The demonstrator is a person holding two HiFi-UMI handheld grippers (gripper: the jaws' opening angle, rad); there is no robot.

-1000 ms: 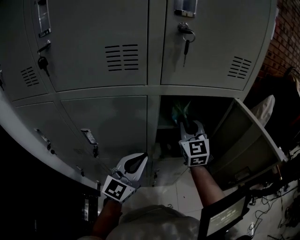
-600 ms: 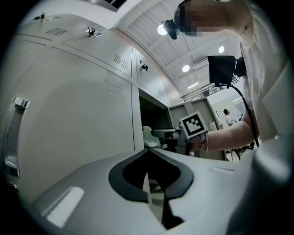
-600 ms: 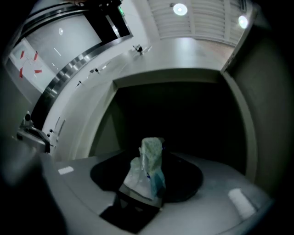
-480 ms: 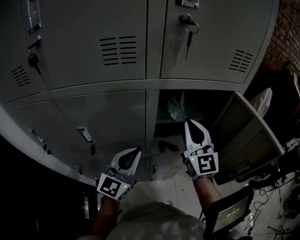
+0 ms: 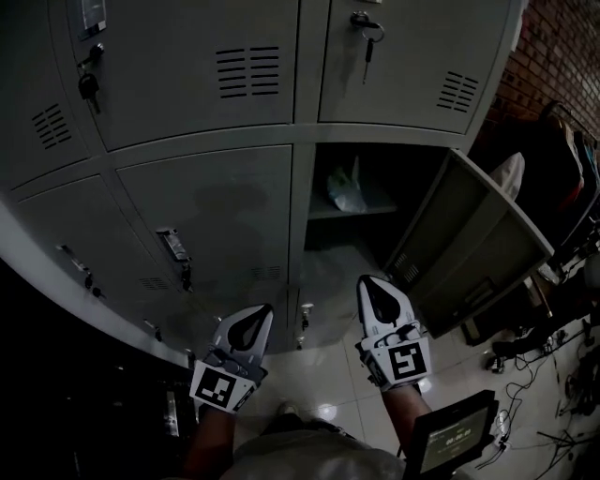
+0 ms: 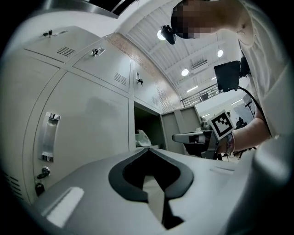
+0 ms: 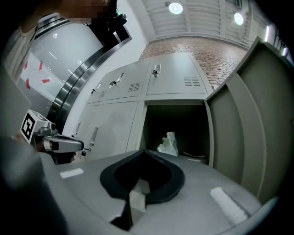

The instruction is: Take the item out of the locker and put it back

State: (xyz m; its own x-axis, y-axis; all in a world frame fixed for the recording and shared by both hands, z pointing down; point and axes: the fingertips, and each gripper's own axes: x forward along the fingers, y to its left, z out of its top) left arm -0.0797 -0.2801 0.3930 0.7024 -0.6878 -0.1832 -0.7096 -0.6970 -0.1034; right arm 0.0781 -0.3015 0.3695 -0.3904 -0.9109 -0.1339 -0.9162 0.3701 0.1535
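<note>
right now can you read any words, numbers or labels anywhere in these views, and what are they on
Nothing here is legible.
label holder on the upper left locker door: too small and dark to read.
small screen at the lower right: faint lit lines, too blurred to read.
marker cubes on the left gripper and right gripper: black-and-white square patterns only, no letters.

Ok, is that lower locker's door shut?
No, the locker door stands swung open, with the plastic bag in sight on the shelf inside.
</note>
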